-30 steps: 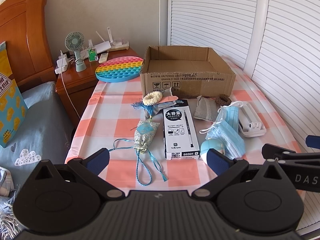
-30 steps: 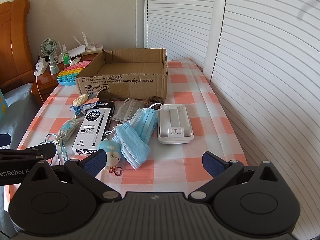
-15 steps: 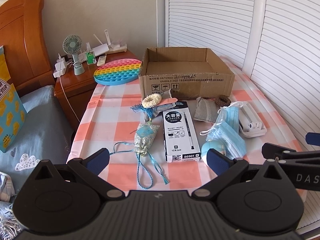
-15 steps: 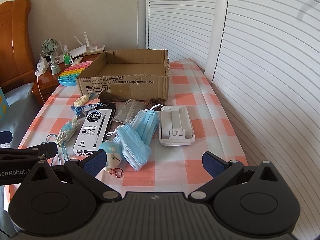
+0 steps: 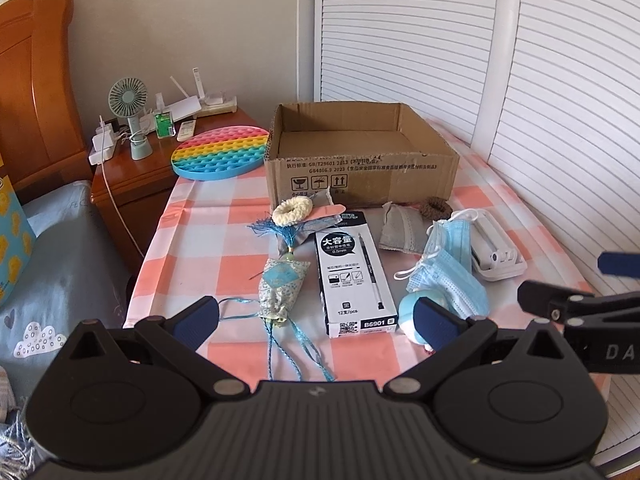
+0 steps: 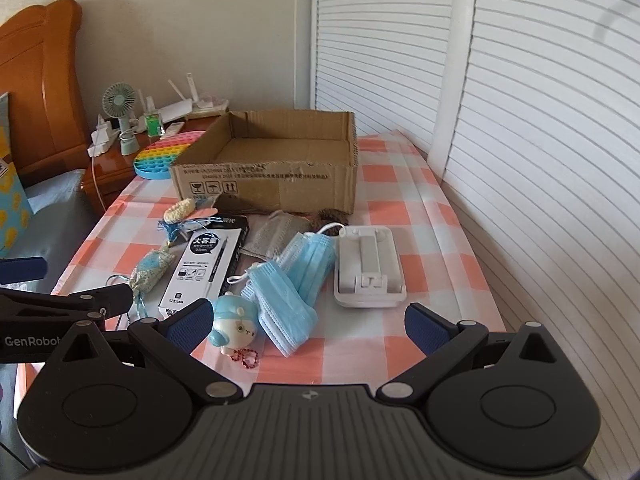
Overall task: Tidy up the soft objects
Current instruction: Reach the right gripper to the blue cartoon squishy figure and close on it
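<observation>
Both the left tongs (image 5: 316, 318) and the right tongs (image 6: 308, 324) hung released and empty at the bottom of their frames, above the near edge of the checked table (image 6: 400, 208). The soft things lay mid-frame in front of the open cardboard box (image 5: 362, 172): blue face masks (image 6: 298, 276), a grey pouch (image 5: 401, 230), a floral sachet (image 5: 280, 286) and a cream scrunchie (image 5: 292, 210). Among them sat hard clutter: a black pen box (image 5: 354, 276) centre, a white stand (image 6: 369, 268) to the right, and a blue toy figure (image 6: 235, 322) touching the left finger of the right tongs.
</observation>
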Motion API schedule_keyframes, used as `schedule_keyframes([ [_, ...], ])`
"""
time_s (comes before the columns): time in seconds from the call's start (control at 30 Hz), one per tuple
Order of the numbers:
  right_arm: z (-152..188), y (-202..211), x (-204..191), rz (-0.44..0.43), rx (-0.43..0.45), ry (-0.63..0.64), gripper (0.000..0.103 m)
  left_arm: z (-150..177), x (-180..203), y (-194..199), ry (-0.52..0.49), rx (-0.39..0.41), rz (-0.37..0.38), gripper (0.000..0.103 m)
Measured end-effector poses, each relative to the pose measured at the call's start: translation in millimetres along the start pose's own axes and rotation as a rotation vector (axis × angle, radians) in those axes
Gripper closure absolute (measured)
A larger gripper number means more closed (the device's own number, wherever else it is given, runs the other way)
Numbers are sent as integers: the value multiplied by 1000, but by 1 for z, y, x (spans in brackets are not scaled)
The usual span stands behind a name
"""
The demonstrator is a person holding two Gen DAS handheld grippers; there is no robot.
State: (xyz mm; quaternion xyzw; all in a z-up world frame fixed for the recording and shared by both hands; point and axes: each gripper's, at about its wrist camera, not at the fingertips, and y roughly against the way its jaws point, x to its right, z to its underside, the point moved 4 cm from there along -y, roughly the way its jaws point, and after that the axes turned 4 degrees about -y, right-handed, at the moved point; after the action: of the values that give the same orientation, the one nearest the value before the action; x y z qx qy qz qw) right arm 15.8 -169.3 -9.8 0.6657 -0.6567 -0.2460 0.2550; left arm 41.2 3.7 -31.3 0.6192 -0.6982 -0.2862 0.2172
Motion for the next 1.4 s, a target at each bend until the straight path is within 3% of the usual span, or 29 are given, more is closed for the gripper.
schedule_keyframes([
  [0.2,1,-5,-6,-25,32,89,0,14,-17,-14,-18,-14,15,0],
  [0.6,23,-28,-3,-68,-3,177,0,53,-42,-49,32,-106,67,1],
  [0.9,31,-36,4,-79,-19,181,0,59,-27,-48,-57,-98,62,0],
  [1.03,30,-38,-2,-126,3,197,0,63,-23,-43,-126,-78,41,1],
  [1.2,28,-42,-21,-208,37,255,7,69,-27,-42,-147,-73,24,0],
  [1.4,27,-57,-45,-253,39,328,27,73,-38,-46,-109,-83,3,0],
])
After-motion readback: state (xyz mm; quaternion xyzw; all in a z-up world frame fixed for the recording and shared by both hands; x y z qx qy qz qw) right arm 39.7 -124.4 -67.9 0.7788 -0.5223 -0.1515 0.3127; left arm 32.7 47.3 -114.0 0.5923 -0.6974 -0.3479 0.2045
